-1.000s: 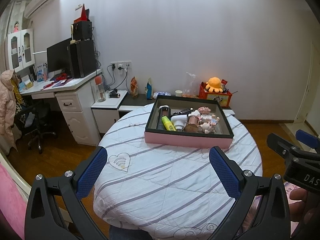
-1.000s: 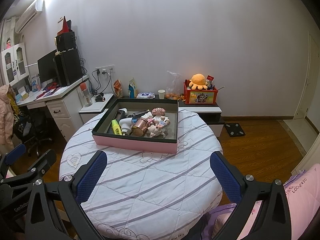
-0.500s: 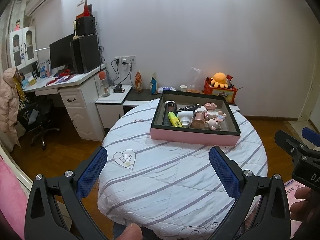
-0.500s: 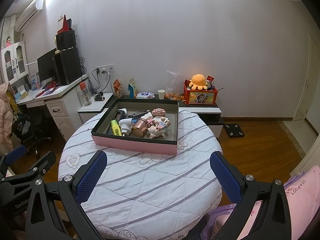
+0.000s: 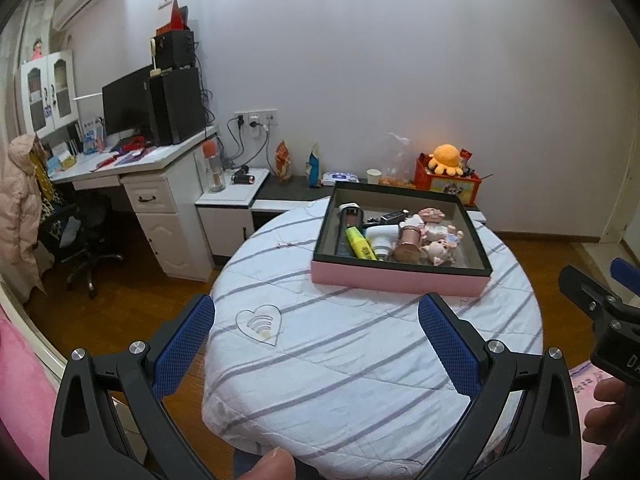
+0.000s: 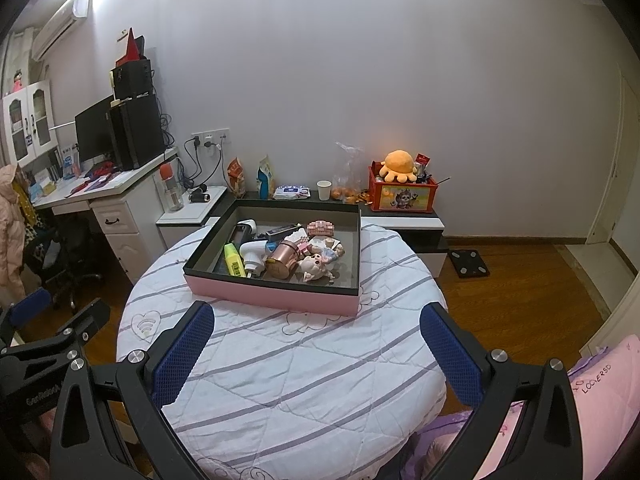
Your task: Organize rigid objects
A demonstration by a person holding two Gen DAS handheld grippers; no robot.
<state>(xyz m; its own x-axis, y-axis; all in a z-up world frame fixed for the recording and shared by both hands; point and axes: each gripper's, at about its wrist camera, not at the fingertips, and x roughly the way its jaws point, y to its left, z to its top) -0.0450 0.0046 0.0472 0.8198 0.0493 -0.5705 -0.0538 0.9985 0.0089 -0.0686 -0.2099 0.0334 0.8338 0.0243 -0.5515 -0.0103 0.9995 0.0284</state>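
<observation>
A pink-sided box with a dark rim [image 5: 400, 278] [image 6: 276, 298] stands on the far half of a round table under a striped white cloth [image 5: 340, 352] [image 6: 304, 376]. In the box lie a yellow highlighter [image 5: 360, 243] [image 6: 235, 260], a white device [image 5: 380, 238] [image 6: 253, 254], a copper cup [image 5: 409, 245] [image 6: 283, 264], a pig figurine [image 5: 440, 251] [image 6: 316, 266] and other small items. My left gripper [image 5: 316, 344] is open and empty over the near cloth. My right gripper [image 6: 316, 348] is open and empty, also short of the box.
A white desk with monitor and speakers [image 5: 160, 120] stands at the left, an office chair [image 5: 80, 240] beside it. A low cabinet behind the table holds a red box with an orange plush [image 6: 400, 184]. A scale [image 6: 468, 264] lies on the wooden floor at the right.
The left view has shifted so the table and box sit further right and a little lower. The right view is nearly unchanged. Both grippers stay open.
</observation>
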